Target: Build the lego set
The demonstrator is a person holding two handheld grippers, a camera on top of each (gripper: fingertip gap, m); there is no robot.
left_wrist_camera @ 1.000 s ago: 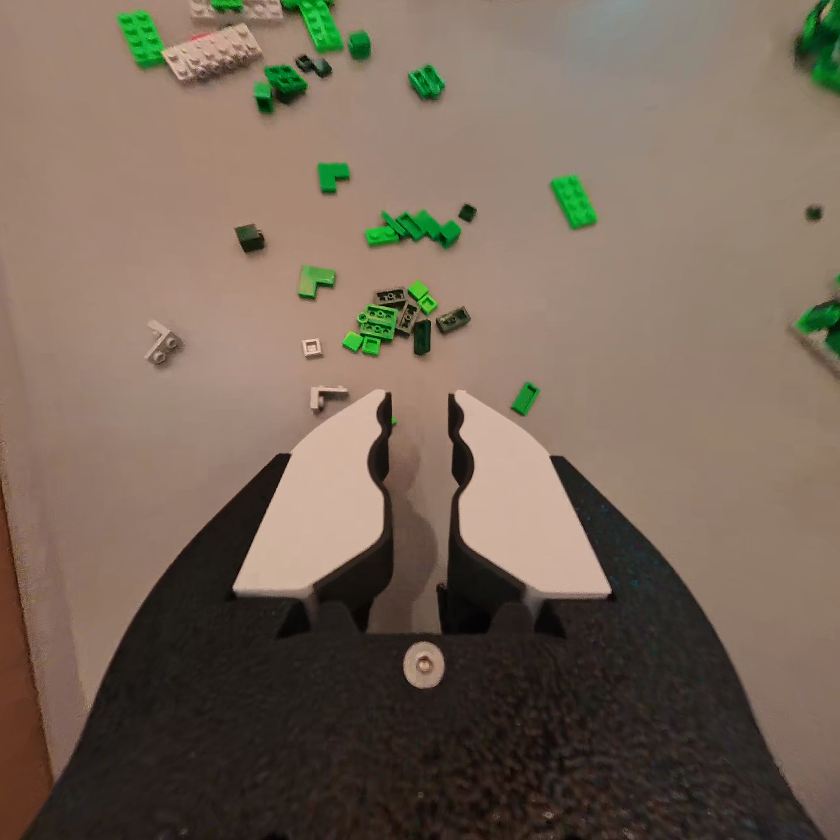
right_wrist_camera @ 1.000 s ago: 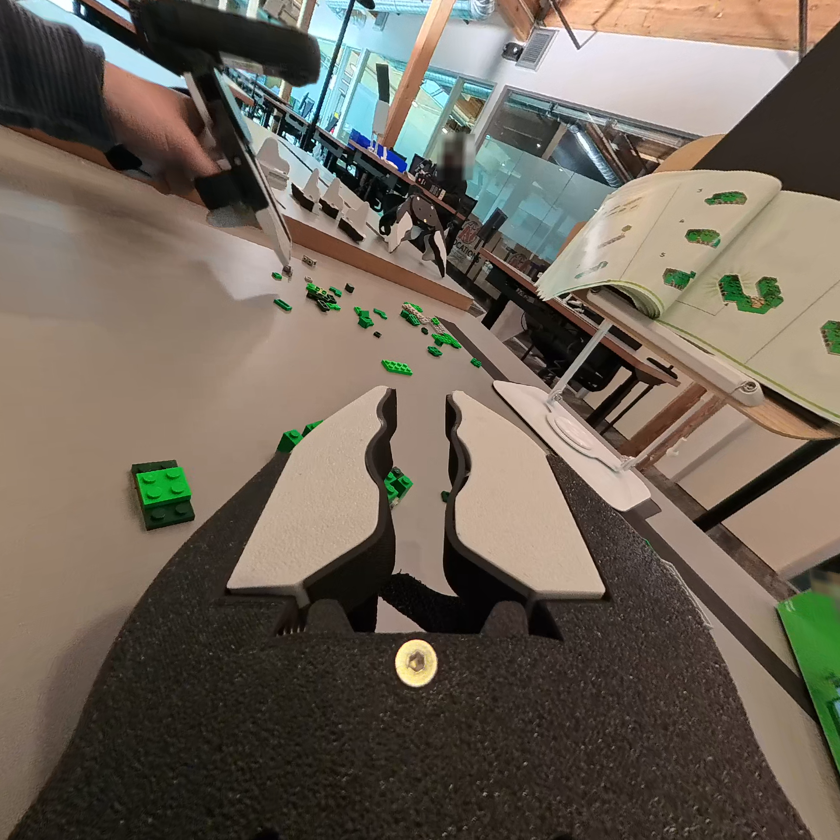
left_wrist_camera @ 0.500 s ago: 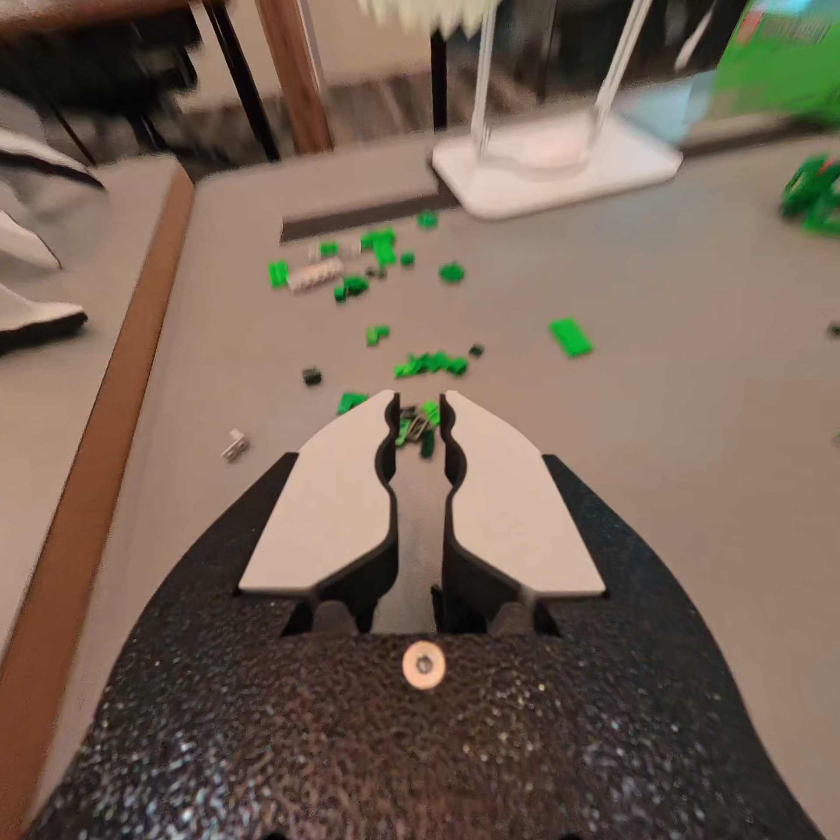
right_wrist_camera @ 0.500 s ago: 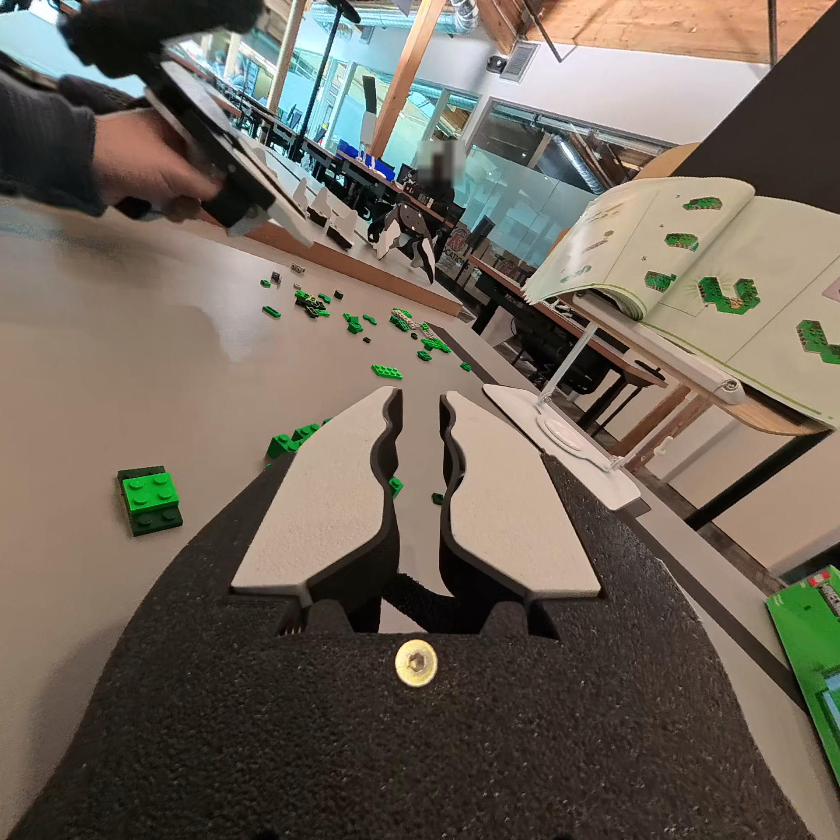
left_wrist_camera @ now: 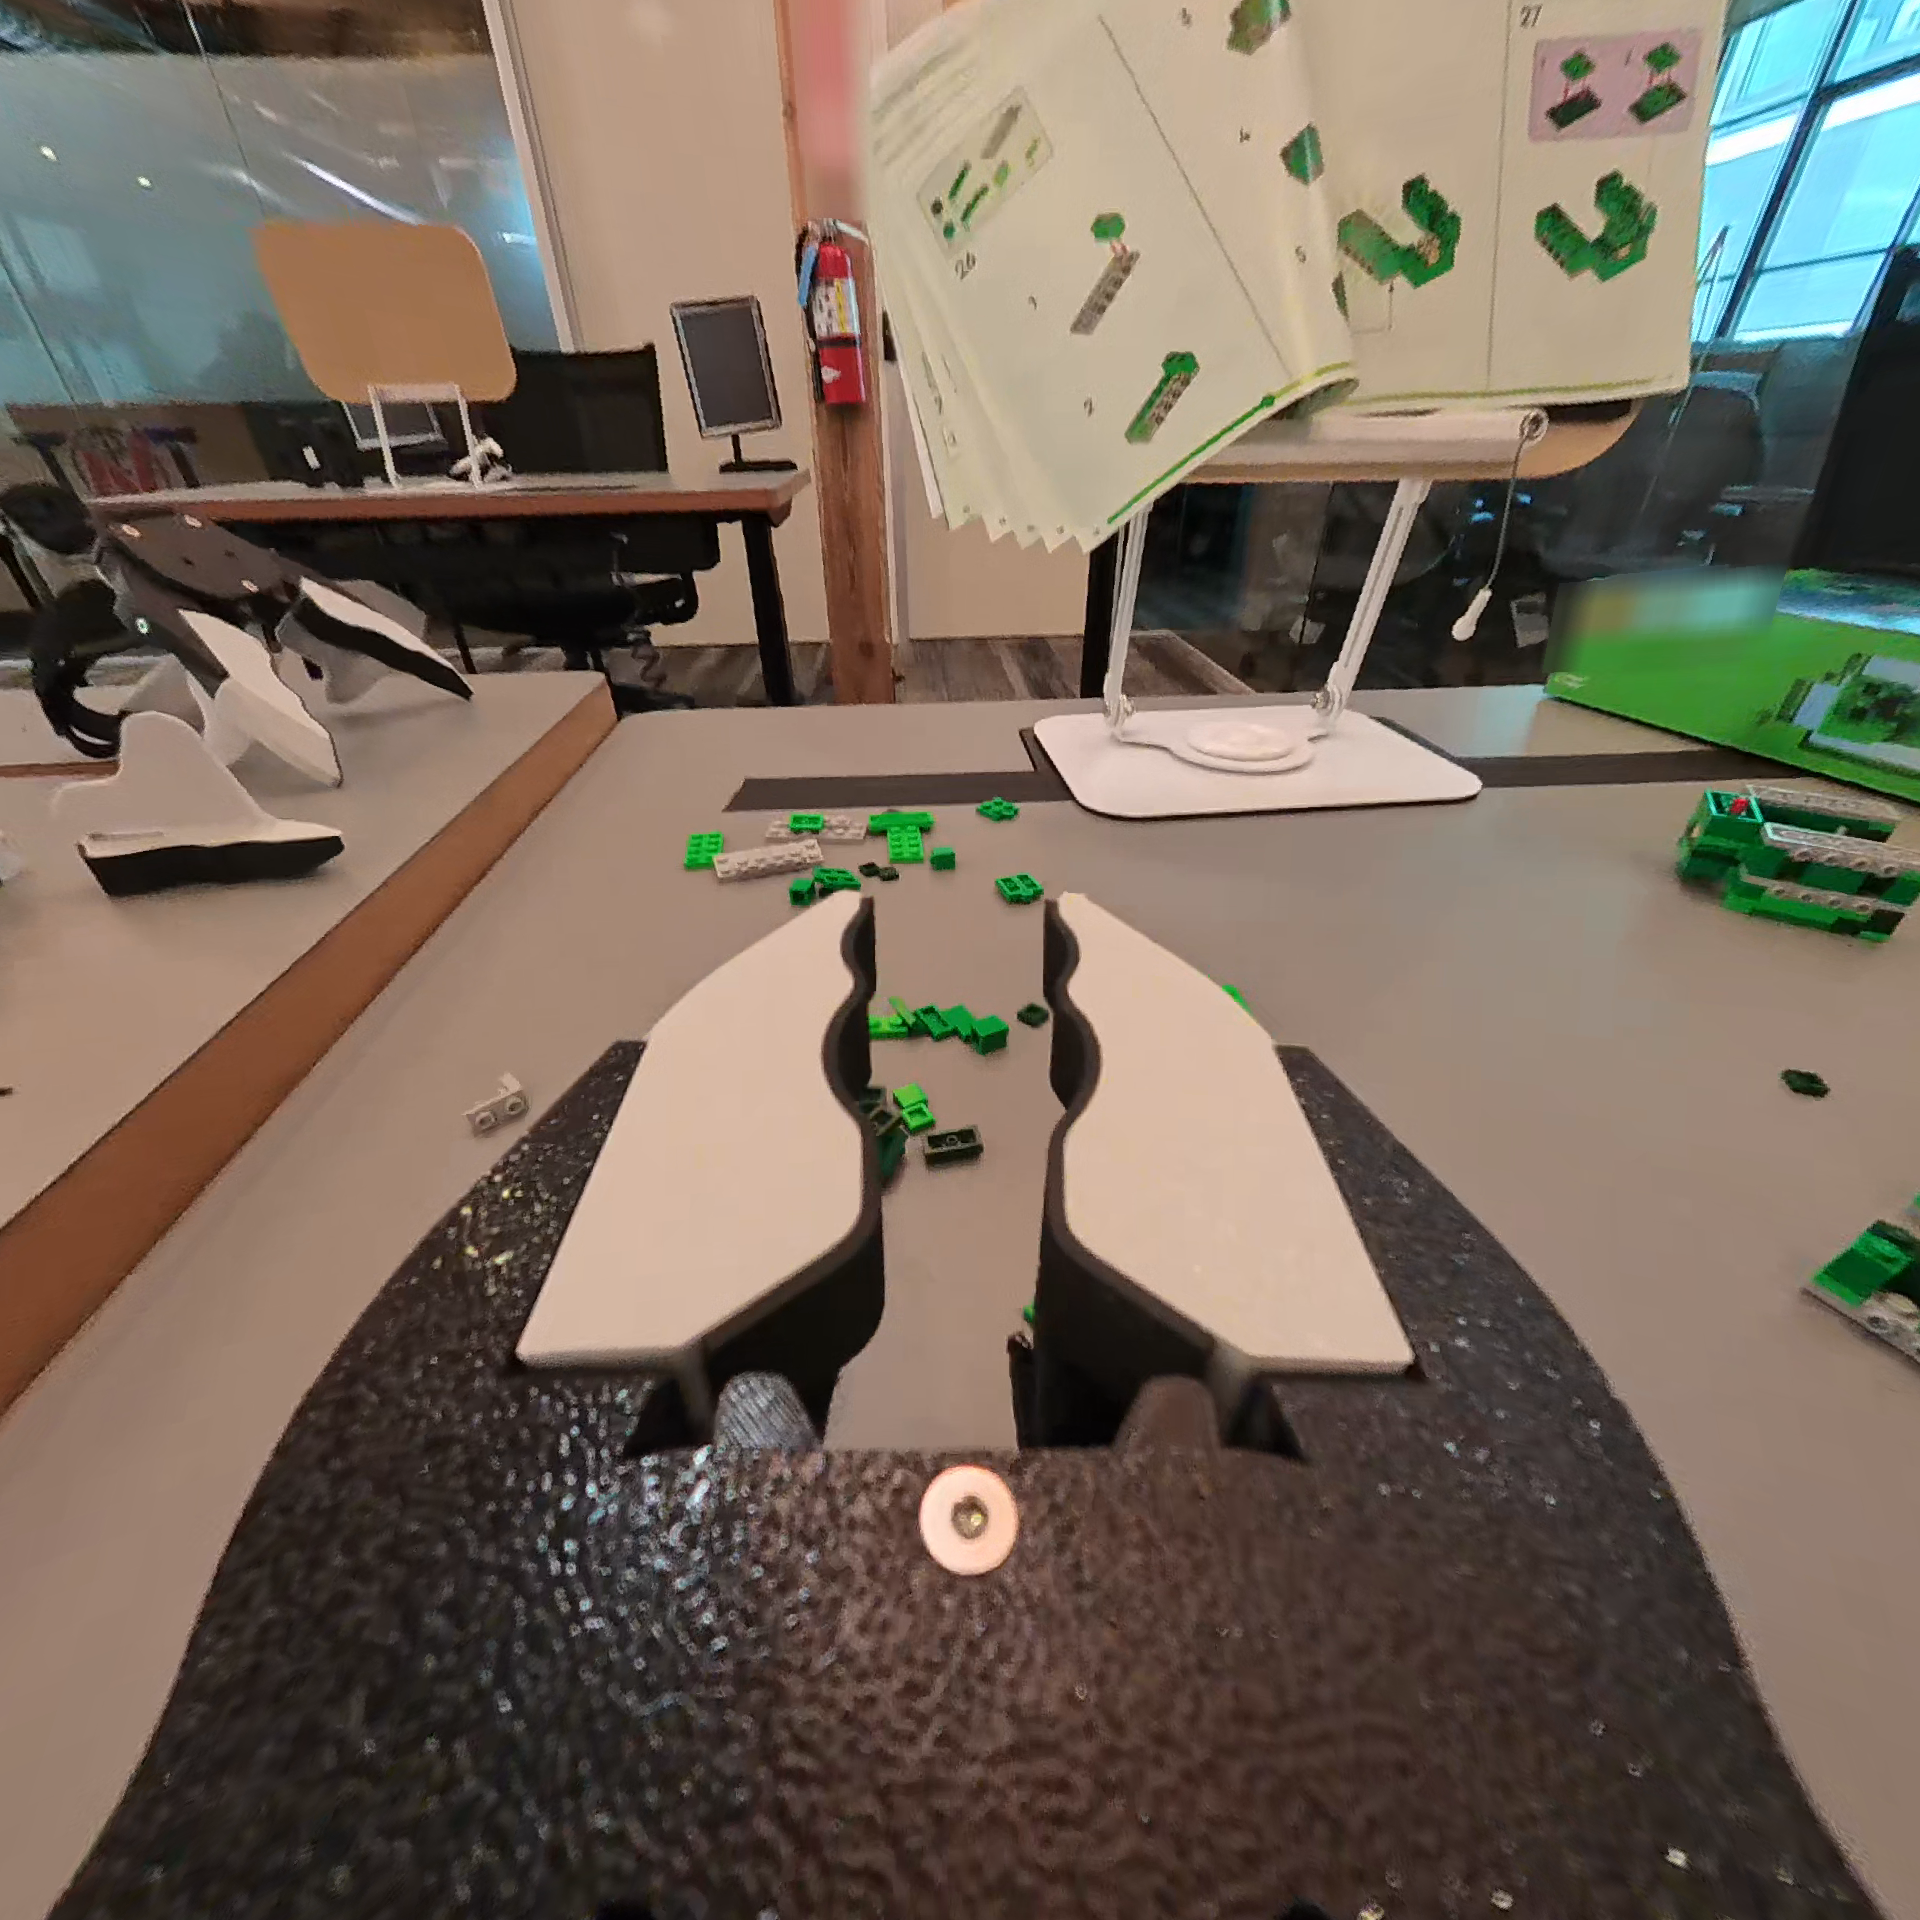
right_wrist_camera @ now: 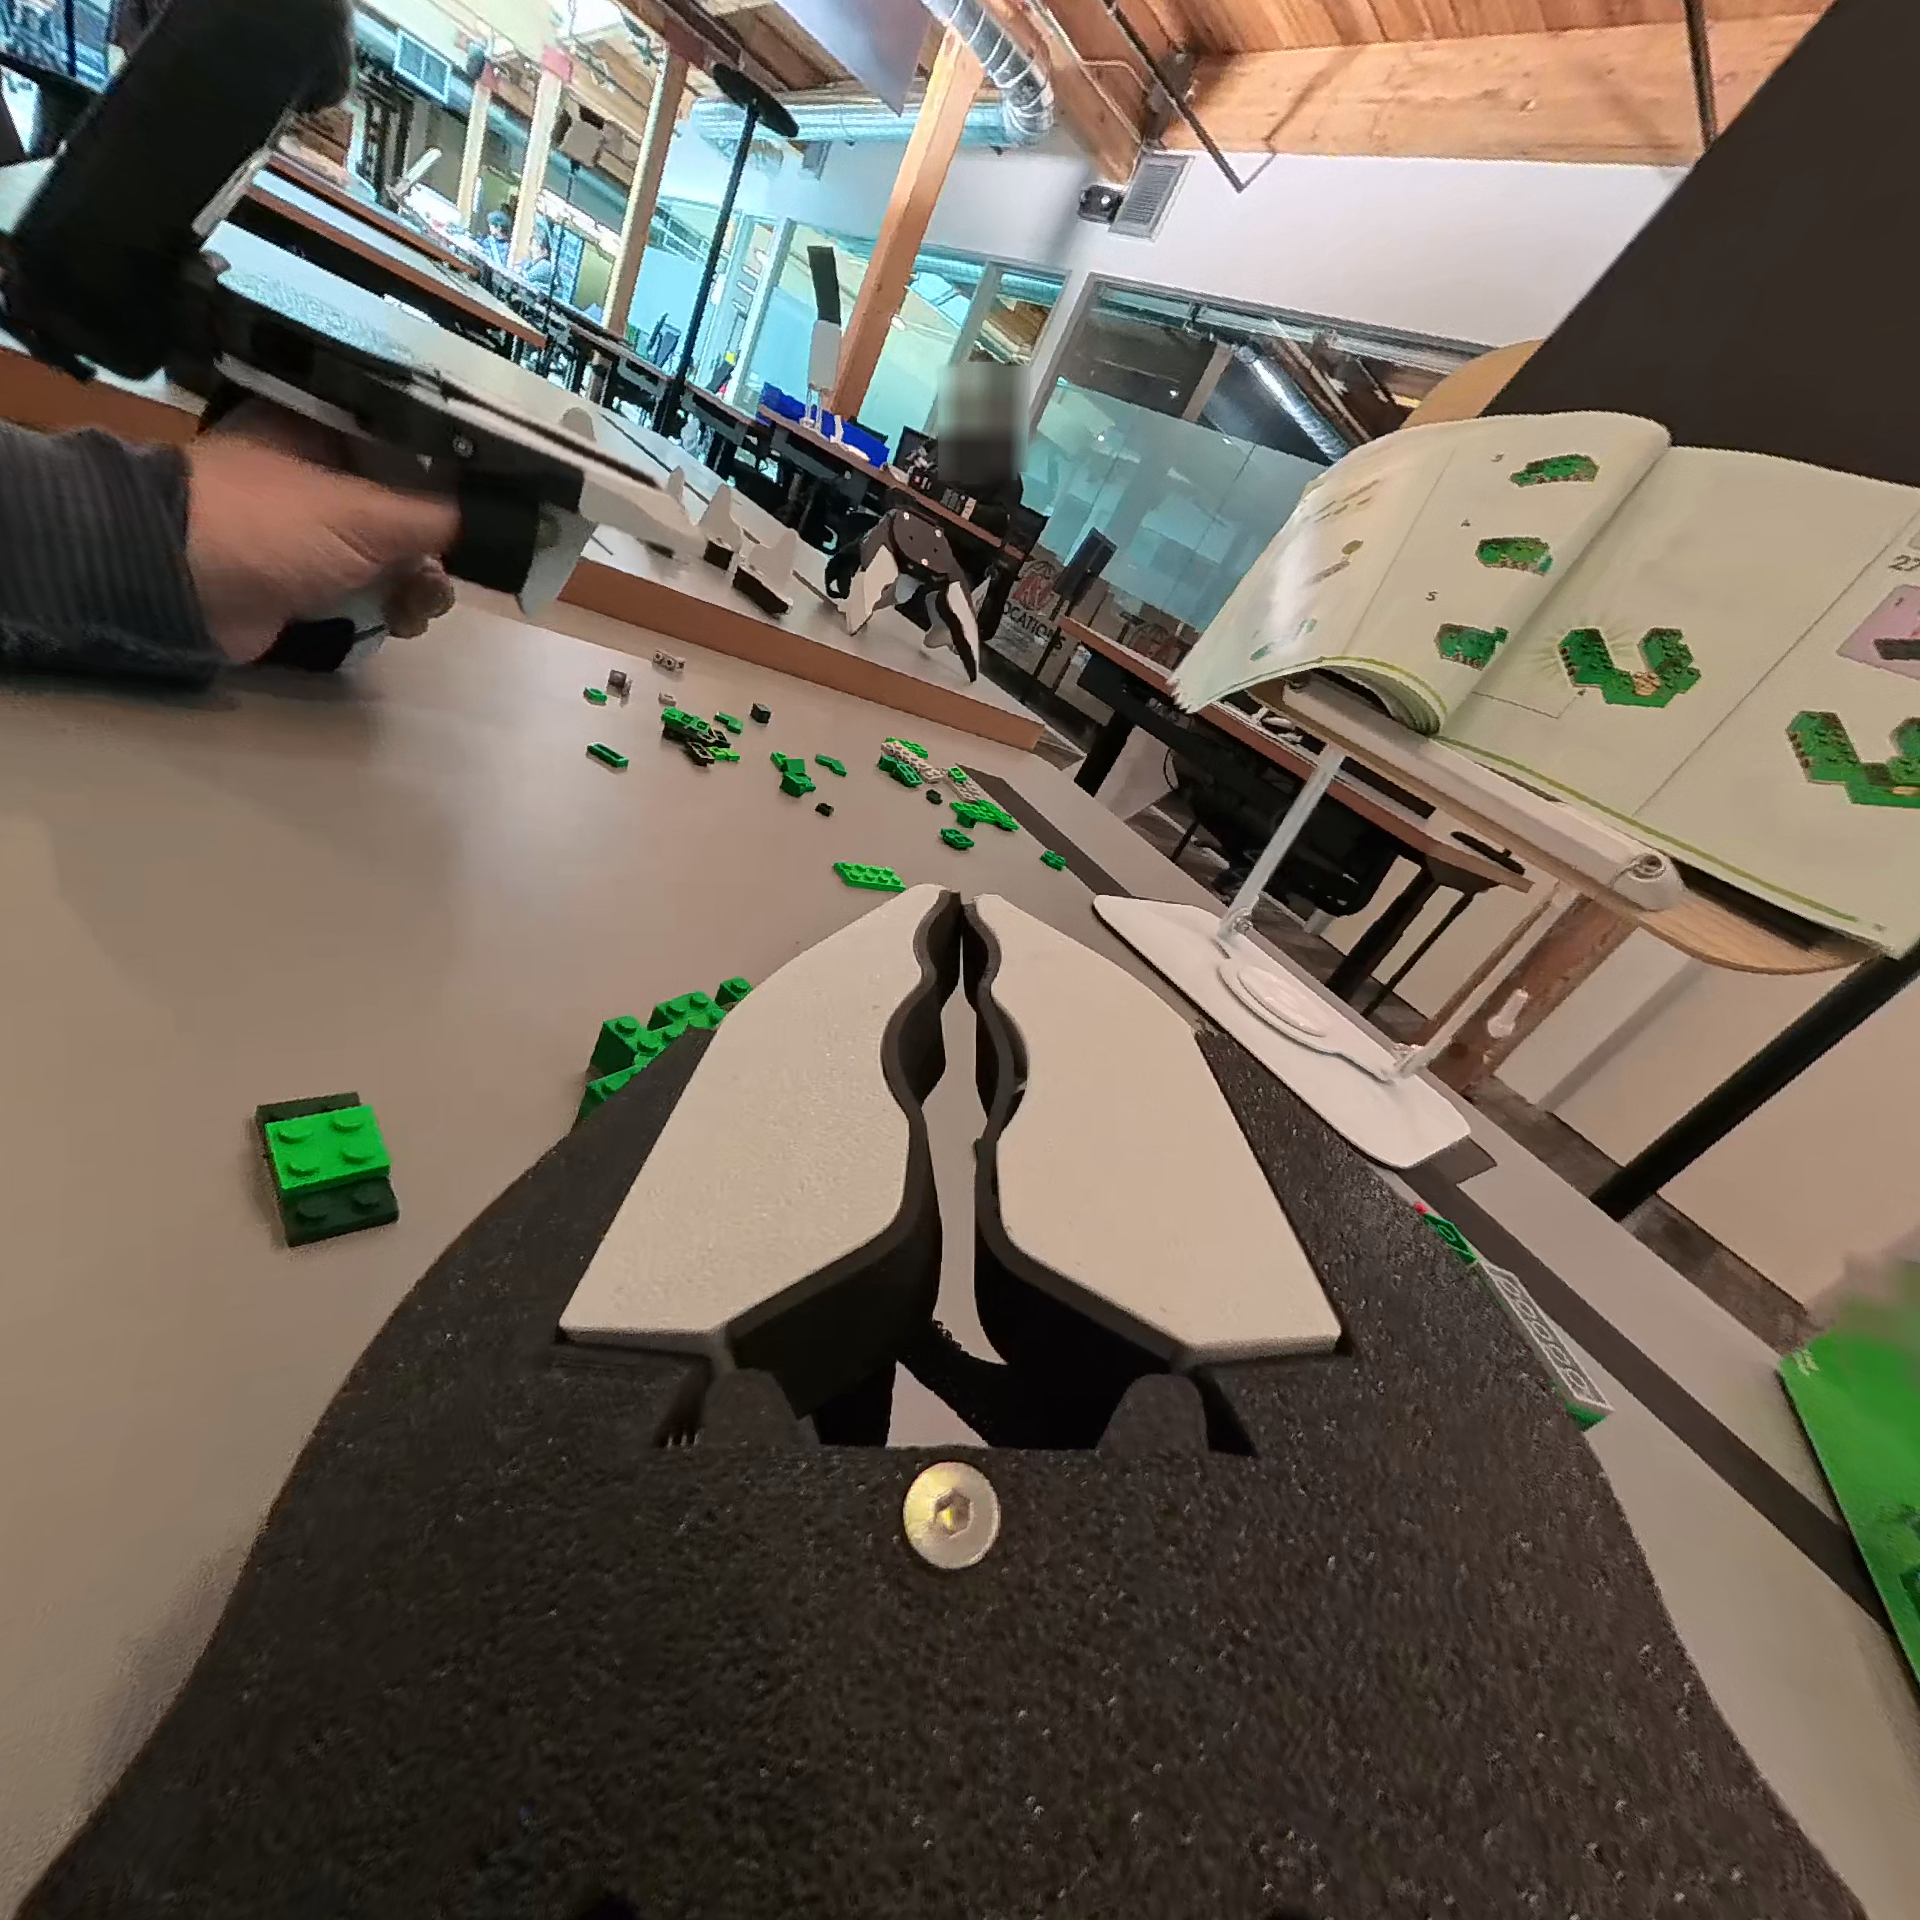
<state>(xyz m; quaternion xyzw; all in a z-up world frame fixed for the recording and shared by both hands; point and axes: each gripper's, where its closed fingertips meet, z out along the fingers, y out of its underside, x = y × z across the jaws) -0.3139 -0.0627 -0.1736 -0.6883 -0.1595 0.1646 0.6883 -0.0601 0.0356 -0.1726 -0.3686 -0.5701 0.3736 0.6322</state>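
Left gripper (left_wrist_camera: pixel 956 914) hangs spread and empty above the loose bricks (left_wrist_camera: pixel 940 1023); right gripper (right_wrist_camera: pixel 961 909) looks nearly pressed together, probably empty. Pick one brick squarely, checking the instruction booklet (left_wrist_camera: pixel 1288 208) behind them.

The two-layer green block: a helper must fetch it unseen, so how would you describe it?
On the grey table, left of the right tool, sits the two-layer green block. It lies alone, a bright green plate stacked on a dark green one.

Two low forward-facing wrist views over one table (left_wrist_camera: pixel 1455 987), sharing its scattered bricks (right_wrist_camera: pixel 790 774).
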